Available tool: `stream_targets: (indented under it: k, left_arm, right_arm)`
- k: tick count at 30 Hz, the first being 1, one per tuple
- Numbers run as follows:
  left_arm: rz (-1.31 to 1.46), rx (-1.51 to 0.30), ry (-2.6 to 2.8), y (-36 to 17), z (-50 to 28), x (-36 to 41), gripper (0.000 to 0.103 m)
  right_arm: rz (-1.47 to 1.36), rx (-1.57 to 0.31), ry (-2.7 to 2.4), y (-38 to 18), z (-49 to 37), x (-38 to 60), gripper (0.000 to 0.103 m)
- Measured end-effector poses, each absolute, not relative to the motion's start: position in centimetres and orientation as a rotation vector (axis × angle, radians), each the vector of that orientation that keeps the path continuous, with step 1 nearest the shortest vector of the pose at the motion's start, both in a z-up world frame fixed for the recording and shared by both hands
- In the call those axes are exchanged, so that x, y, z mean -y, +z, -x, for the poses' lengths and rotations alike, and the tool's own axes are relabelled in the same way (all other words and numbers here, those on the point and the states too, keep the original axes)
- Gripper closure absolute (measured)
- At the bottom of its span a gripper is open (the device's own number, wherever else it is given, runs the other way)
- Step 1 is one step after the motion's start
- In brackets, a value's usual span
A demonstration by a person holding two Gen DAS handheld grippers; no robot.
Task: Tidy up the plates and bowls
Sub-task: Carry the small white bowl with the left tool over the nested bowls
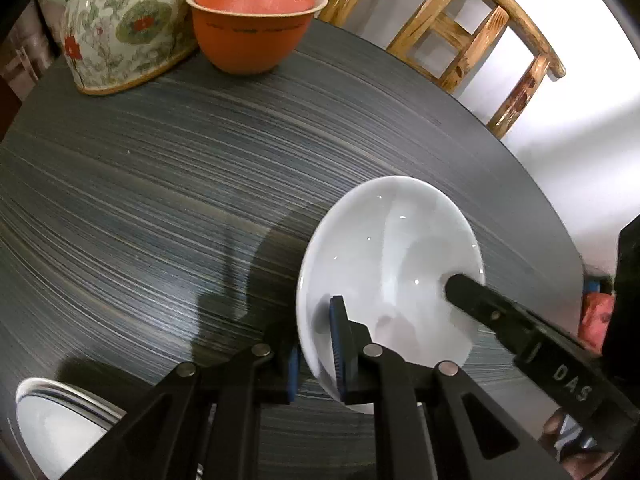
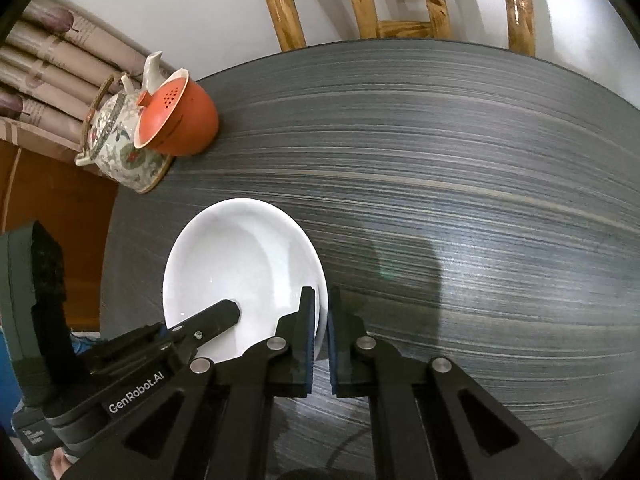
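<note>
White plate [image 1: 388,264] pinched by both downward-tilted grippers.

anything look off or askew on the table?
Only the shallow white ceramic dish: both grippers clamp its rim at once, left gripper on one side, right gripper opposite. Nothing looks spilled or broken; the orange lidded clay cup stands upright.

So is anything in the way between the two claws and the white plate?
No, nothing is. Both claws are already pinching the white plate: the left claw grips its rim on one side, the right claw on the other. The orange lidded bowl and flowered teapot sit far across the table.
</note>
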State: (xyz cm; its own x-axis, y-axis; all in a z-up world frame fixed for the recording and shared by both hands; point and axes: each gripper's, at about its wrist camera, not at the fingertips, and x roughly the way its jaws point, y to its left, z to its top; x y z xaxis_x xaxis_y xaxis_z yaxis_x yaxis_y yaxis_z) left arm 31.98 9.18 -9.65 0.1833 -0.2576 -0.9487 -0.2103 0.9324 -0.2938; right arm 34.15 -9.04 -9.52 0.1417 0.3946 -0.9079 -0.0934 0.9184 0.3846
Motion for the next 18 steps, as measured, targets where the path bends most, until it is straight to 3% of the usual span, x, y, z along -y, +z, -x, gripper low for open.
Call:
stream_targets:
  k: [9,18]
  left_arm:
    - [0.432,-1.360,-0.013,-9.5,-33.1,-10.3,0.087]
    - [0.458,-1.359,-0.041,-9.9,-33.3,-10.3,0.091]
  right_arm:
    - [-0.267,-1.372,0.352,-9.8,-35.0,8.6,0.094]
    - [-0.246,-1.382,0.363,-10.1,-35.2,8.6,0.097]
